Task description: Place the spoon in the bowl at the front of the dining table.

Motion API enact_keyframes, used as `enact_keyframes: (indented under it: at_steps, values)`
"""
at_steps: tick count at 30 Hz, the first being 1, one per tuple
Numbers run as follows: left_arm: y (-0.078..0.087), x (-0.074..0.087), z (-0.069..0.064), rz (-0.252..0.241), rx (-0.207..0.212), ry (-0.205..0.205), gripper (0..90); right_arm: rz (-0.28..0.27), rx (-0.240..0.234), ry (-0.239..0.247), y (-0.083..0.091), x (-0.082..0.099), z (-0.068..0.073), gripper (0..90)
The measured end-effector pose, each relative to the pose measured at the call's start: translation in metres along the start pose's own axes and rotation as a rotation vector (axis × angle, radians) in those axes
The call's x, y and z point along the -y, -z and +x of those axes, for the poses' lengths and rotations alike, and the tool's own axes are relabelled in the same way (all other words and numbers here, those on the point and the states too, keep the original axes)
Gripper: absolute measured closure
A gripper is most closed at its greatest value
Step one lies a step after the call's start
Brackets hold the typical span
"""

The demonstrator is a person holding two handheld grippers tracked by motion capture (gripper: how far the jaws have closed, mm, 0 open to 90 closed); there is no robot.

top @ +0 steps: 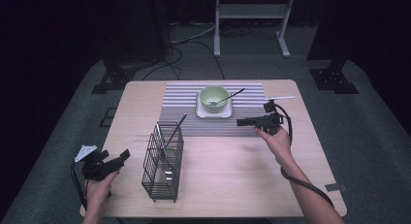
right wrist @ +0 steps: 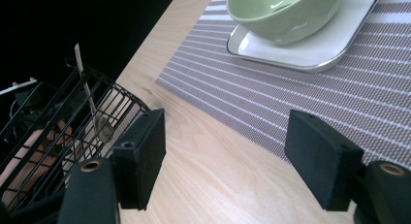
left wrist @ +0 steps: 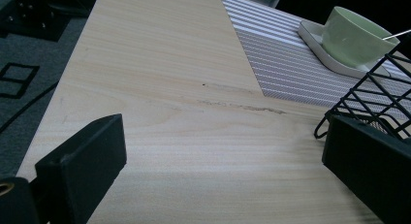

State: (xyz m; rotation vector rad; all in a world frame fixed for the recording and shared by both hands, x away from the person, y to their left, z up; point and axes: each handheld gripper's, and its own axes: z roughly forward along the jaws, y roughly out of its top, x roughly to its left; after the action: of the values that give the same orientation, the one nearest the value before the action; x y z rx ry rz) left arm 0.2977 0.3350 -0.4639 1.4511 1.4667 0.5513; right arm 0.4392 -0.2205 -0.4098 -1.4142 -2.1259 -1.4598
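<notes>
green bowl [top: 214,96] on white plate [top: 213,110], right tool [top: 241,122] open beside plate edge

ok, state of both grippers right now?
Left gripper: open, holding nothing, beside the wire basket.
Right gripper: open, holding nothing, over the table.

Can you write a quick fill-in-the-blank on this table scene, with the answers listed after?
1. The pale green ceramic bowl sits on a white square ____.
2. The dark-handled spoon rests with its head inside the ____.
3. The black wire mesh basket stands on the bare wooden table, nearer the ____ gripper.
4. The right gripper hovers with its jaws ____, nothing between them.

Missing words: plate; bowl; left; open
</notes>
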Motion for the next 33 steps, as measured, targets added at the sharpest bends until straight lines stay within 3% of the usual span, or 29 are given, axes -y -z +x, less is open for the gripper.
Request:
enact_keyframes:
  at_steps: [7, 33]
  values:
    - [0.000, 0.000, 0.000, 0.001, 0.000, 0.000, 1.0, 0.019, 0.001, 0.036, -0.001, 0.009, 0.006, 29.1]
    - [-0.001, 0.000, -0.002, 0.001, 0.001, 0.001, 1.0, 0.035, -0.051, 0.049, 0.007, 0.039, 0.016, 29.2]
